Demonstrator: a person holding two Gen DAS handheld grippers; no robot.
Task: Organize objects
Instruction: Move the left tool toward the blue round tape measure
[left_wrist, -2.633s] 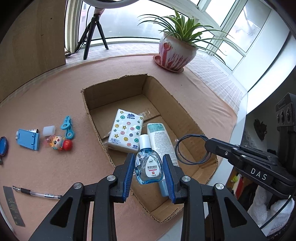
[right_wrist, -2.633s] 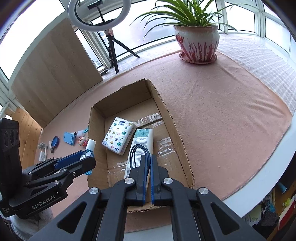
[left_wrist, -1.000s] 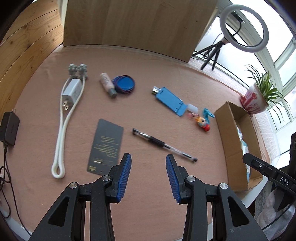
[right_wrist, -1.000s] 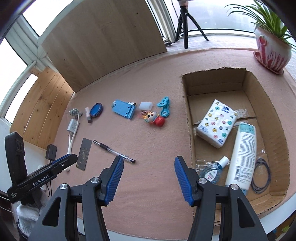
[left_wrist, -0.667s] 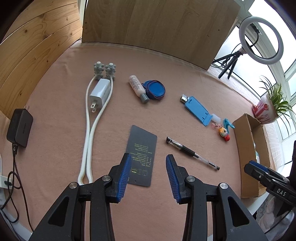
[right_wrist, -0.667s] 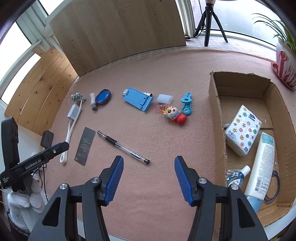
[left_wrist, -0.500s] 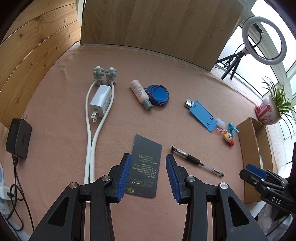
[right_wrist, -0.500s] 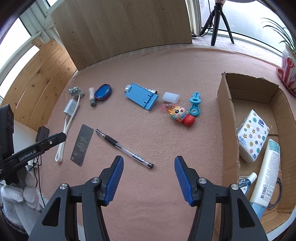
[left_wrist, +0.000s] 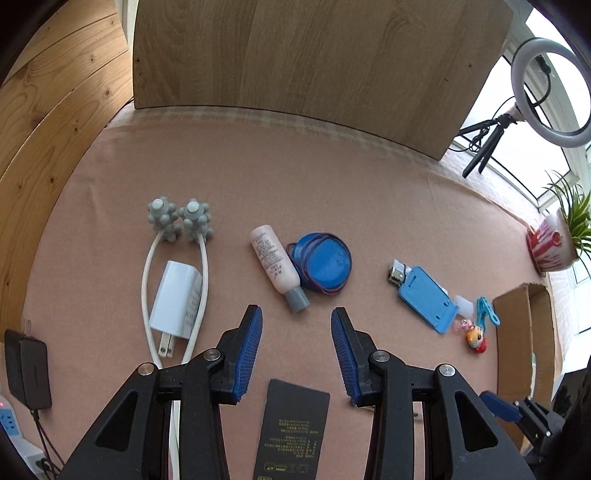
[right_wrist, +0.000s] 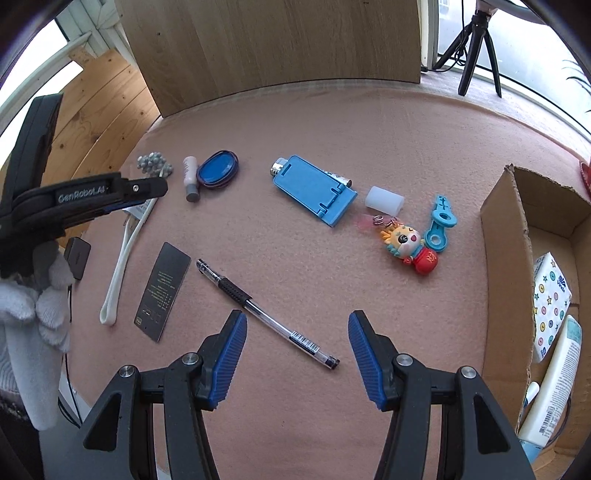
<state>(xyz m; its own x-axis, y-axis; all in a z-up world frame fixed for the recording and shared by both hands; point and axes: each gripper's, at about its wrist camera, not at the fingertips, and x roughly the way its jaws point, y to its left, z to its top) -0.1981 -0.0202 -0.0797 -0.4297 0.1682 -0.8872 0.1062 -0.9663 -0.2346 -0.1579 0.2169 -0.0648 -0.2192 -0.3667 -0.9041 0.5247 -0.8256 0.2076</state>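
Note:
My left gripper (left_wrist: 296, 334) is open and empty, just short of a small pink bottle (left_wrist: 275, 266) and a blue round case (left_wrist: 325, 263). A black card (left_wrist: 291, 430) lies under it. My right gripper (right_wrist: 294, 341) is open and empty above a clear pen (right_wrist: 266, 308). Beyond it lie a blue phone stand (right_wrist: 314, 194), a white cap (right_wrist: 384, 199), a doll keychain (right_wrist: 410, 245) and a blue clip (right_wrist: 441, 223). The cardboard box (right_wrist: 506, 280) at the right holds a tissue pack (right_wrist: 550, 291) and a white lotion bottle (right_wrist: 554, 384).
A white charger plug (left_wrist: 175, 299) and a white massager with grey knobs (left_wrist: 179, 221) lie at the left. A black adapter (left_wrist: 29, 373) sits at the table's left edge. A wooden board (left_wrist: 314, 66) stands at the back. A potted plant (left_wrist: 557, 247) and ring light (left_wrist: 550, 88) stand right.
Both grippers let go of their items into the box and swung left over the table. The left one has closed in on the pink bottle; the right one now hovers over the pen.

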